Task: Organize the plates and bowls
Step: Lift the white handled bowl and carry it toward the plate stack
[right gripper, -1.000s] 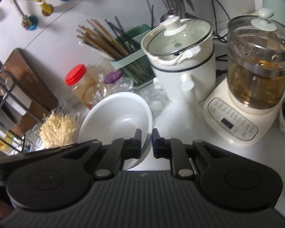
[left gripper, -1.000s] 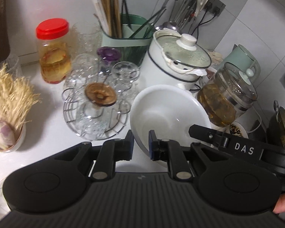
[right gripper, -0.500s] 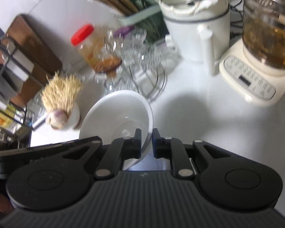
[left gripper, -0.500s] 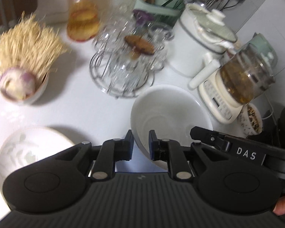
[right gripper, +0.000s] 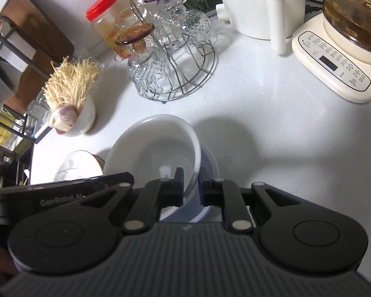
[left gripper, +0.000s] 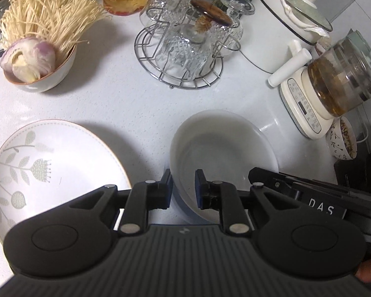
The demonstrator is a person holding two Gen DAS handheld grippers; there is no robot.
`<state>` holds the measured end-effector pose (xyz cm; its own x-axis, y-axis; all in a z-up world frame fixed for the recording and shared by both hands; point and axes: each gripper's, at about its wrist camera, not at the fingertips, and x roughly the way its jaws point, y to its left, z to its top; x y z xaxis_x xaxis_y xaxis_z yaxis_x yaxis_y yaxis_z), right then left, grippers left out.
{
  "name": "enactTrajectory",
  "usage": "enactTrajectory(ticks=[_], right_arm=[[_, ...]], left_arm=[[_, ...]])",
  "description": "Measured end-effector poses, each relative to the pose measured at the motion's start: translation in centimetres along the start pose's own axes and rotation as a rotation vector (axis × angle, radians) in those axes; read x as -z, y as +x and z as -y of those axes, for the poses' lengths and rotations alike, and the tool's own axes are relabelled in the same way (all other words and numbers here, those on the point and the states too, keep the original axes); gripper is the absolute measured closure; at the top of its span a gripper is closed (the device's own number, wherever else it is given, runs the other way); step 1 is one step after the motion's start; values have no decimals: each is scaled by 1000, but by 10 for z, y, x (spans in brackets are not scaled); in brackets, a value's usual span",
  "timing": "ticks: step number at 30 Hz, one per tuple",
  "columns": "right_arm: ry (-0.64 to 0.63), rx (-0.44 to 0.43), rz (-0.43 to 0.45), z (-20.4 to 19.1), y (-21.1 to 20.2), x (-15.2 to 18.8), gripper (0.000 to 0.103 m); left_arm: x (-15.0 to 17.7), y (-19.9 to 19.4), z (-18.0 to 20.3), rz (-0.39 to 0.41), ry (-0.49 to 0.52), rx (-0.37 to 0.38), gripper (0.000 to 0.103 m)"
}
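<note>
A large white bowl (left gripper: 222,146) is held by both grippers, low over the white counter. My left gripper (left gripper: 183,184) is shut on its left rim. My right gripper (right gripper: 191,184) is shut on its right rim; the bowl also shows in the right wrist view (right gripper: 153,148). A pale blue-grey dish (right gripper: 209,170) lies beneath the bowl. A white plate with a grey leaf pattern (left gripper: 49,168) lies flat to the left; its edge shows in the right wrist view (right gripper: 74,167). A small bowl of enoki mushrooms and garlic (left gripper: 37,59) stands at the far left.
A wire rack of upturned glasses (left gripper: 183,47) stands behind the bowl. A white pot (left gripper: 289,24) and a glass kettle on a cream base (left gripper: 334,89) stand right. A small patterned bowl (left gripper: 342,139) sits by the kettle. A red-lidded jar (right gripper: 106,22) stands at the back.
Both grippers have carried the white bowl back toward the counter's front and lowered it. The leaf plate has come into the left wrist view.
</note>
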<state>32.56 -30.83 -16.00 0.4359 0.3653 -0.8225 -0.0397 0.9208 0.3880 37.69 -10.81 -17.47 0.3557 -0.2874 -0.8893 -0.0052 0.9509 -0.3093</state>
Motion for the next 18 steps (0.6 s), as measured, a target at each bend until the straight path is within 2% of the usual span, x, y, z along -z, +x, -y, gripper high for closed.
enactTrajectory(ticks=[4,8,9,11,12,13,15,18], right_arm=[[11,-14,3,2,-2,-2,87],[1,-15,25,3,-8,-4,87],[3,-17,31,4,-9,-5,86],[15,-12,48,7,-13,-7,82],[19,-21,55,8,-15,-8,73],[23,-33,62,9,-17,-10,56],[39,-44,94,12,-22,-11,42],[36,-51,97,14,-21,-14,42]], left_arm=[[-1,-2,-1,4,-3,-7,82],[-2,-3,-2,14,-21,-11,68],[-3,-4,-2,16,-18,-15,67],[-4,-6,-1,22,-8,-17,61],[-4,-8,-1,27,-4,-18,59],[-5,-9,-1,31,-1,-23,55],[-6,-11,-1,40,5,-33,53],[-7,-12,-3,58,4,-42,51]])
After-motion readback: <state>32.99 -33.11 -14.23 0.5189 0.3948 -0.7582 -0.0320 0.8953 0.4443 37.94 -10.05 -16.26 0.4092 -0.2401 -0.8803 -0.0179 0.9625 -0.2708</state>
